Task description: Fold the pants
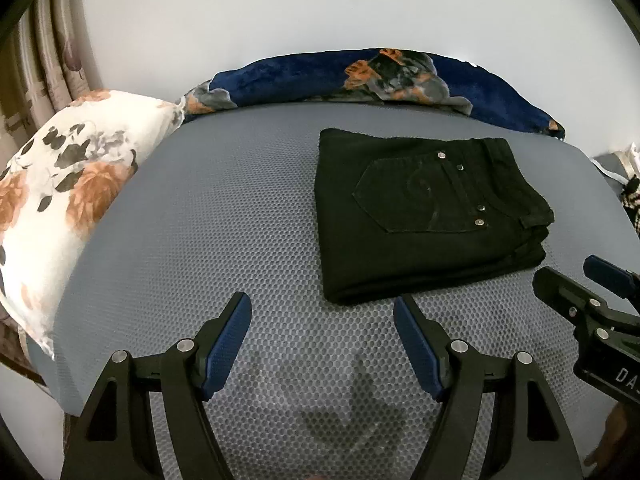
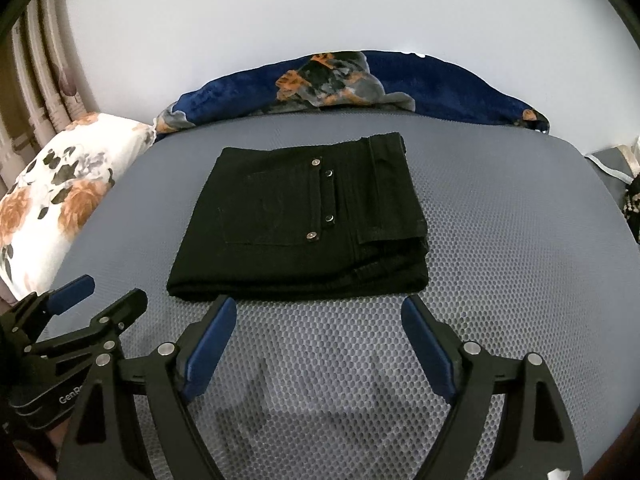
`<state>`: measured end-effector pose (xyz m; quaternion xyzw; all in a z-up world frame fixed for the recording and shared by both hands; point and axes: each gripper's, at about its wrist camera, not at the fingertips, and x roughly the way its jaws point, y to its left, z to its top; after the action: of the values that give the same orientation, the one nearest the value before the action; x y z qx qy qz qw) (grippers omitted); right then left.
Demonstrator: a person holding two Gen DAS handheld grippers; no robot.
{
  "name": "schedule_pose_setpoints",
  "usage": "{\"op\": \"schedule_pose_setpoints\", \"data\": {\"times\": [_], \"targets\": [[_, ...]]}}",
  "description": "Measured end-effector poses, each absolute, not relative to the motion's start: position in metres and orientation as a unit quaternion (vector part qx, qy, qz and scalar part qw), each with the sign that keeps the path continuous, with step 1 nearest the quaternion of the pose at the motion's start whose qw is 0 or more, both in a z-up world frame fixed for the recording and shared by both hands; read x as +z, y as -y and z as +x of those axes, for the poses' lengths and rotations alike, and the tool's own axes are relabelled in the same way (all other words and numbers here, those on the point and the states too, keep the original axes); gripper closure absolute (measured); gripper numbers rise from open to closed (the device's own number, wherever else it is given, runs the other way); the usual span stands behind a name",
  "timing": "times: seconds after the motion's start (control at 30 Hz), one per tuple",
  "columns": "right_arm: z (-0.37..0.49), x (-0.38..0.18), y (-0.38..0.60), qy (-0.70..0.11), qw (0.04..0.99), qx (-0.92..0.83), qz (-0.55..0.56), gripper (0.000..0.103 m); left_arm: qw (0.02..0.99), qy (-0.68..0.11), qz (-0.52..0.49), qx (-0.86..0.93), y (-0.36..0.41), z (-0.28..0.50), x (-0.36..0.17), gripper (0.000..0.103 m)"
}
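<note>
The left gripper (image 1: 322,312) hung nearest, its blue-padded fingers (image 1: 224,344) spread and empty over the grey mesh bed (image 1: 200,240). Ahead and right of them lay the black pants (image 1: 420,216), folded flat. The right gripper (image 2: 318,316) was likewise released, fingertips just short of the pants' near edge.

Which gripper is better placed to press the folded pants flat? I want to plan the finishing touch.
Probably the right gripper: the folded pants lie straight ahead of its open fingers, but off to the right of the left gripper.
</note>
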<state>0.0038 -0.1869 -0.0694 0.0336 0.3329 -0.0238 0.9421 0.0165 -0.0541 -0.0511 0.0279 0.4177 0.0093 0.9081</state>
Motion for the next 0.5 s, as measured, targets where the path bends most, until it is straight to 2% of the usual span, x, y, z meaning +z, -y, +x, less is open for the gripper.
{"op": "schedule_pose_setpoints", "data": {"times": [0.5], "targets": [[0.0046,-0.0765,0.1906,-0.342,0.938,-0.025,0.047,0.020,0.906,-0.421,0.034,0.008,0.0549,0.0179,-0.0528,0.029]]}}
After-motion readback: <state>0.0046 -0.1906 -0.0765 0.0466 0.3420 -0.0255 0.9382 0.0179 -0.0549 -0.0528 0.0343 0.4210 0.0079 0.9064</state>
